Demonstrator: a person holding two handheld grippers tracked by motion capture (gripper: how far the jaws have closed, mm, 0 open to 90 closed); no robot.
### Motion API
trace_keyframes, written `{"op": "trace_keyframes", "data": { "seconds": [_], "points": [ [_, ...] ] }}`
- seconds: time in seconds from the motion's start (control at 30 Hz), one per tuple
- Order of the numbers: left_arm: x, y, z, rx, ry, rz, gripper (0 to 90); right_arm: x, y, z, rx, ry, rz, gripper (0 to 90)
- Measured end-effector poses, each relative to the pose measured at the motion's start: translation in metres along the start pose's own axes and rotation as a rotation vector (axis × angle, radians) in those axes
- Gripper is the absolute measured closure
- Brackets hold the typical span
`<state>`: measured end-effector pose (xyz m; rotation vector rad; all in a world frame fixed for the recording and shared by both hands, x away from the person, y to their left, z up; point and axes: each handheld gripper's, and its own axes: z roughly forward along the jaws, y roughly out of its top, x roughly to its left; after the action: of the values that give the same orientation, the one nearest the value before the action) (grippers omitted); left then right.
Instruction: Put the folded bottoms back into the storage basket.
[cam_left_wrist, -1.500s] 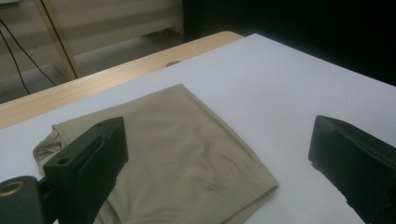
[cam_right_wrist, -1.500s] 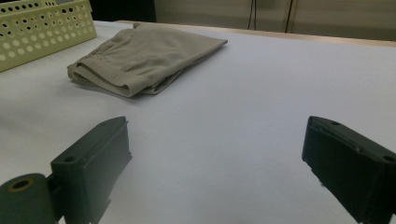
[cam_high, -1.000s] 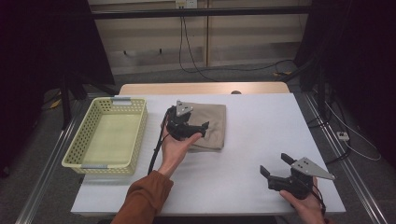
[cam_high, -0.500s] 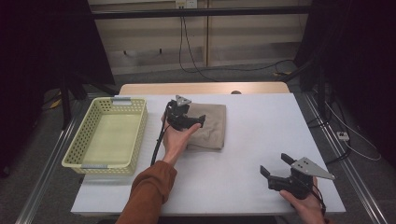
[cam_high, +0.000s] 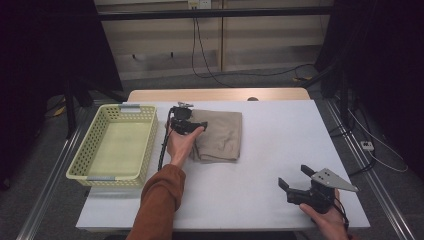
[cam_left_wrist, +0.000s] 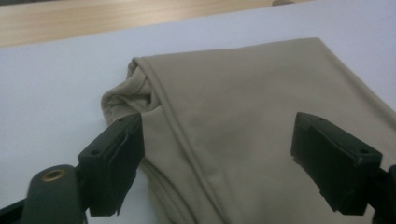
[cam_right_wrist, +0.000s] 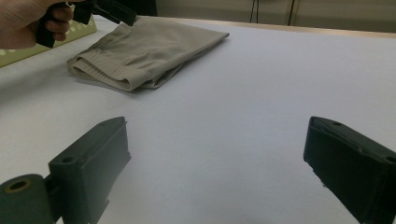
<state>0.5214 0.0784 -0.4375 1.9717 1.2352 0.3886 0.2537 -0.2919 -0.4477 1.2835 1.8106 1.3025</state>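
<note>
A folded beige cloth lies on the white table, a little left of centre. My left gripper is low at the cloth's far left corner. In the left gripper view the cloth lies between the wide jaws of that gripper, which have just been closing a little. The left jaw sits at the bunched corner and the pads do not squeeze the fabric. My right gripper rests open near the table's front right; in its own view the gripper has bare table between its jaws.
A pale yellow-green mesh basket with nothing in it stands at the table's left edge, close to my left hand. A wooden strip runs along the far edge. Dark stands and cables line the floor around the table.
My left gripper has moved left and away from the person, sinking from above the cloth's middle down to its far left corner. The right gripper has stayed put.
</note>
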Motion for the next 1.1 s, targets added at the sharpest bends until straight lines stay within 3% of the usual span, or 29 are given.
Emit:
{"op": "trace_keyframes", "data": {
  "seconds": [0.07,0.17,0.27,0.33,0.4,0.5,0.67,0.7,0.93,1.0,1.1],
  "points": [
    [0.005,-0.001,0.001,0.010,-0.005,-0.026,19.3,0.000,0.000,0.000,0.002,0.001,-0.001,6.5],
    [0.009,-0.002,0.003,0.038,0.012,-0.023,26.0,0.000,0.000,0.000,0.003,0.001,-0.001,6.5],
    [0.013,-0.005,0.006,0.072,0.010,-0.036,25.9,0.000,0.000,0.000,0.003,0.000,-0.001,6.6],
    [0.012,-0.007,0.011,0.120,0.006,-0.040,24.5,0.000,0.000,0.000,0.003,-0.001,-0.004,6.7],
    [0.012,-0.009,0.014,0.134,0.020,-0.023,23.4,0.000,0.000,0.001,0.004,0.000,-0.004,6.7],
    [0.009,-0.009,0.013,0.135,0.033,-0.027,24.9,0.000,0.000,0.000,0.002,0.000,-0.004,6.7],
    [0.003,-0.008,0.011,0.157,0.005,-0.037,46.6,0.000,0.000,0.000,0.000,-0.005,0.000,6.8],
    [0.001,-0.009,0.011,0.154,0.004,-0.034,46.6,0.000,0.000,0.000,0.000,-0.005,0.000,6.8],
    [-0.002,-0.012,0.011,0.146,-0.094,-0.034,71.8,0.000,0.000,0.000,0.000,-0.005,-0.001,6.9],
    [-0.001,-0.012,0.011,0.144,-0.103,-0.045,74.6,0.000,0.000,0.000,-0.001,-0.004,-0.005,6.9],
    [-0.005,-0.011,0.011,0.156,-0.094,-0.011,78.8,0.001,0.000,0.001,0.003,-0.003,-0.005,6.9]
  ]
}}
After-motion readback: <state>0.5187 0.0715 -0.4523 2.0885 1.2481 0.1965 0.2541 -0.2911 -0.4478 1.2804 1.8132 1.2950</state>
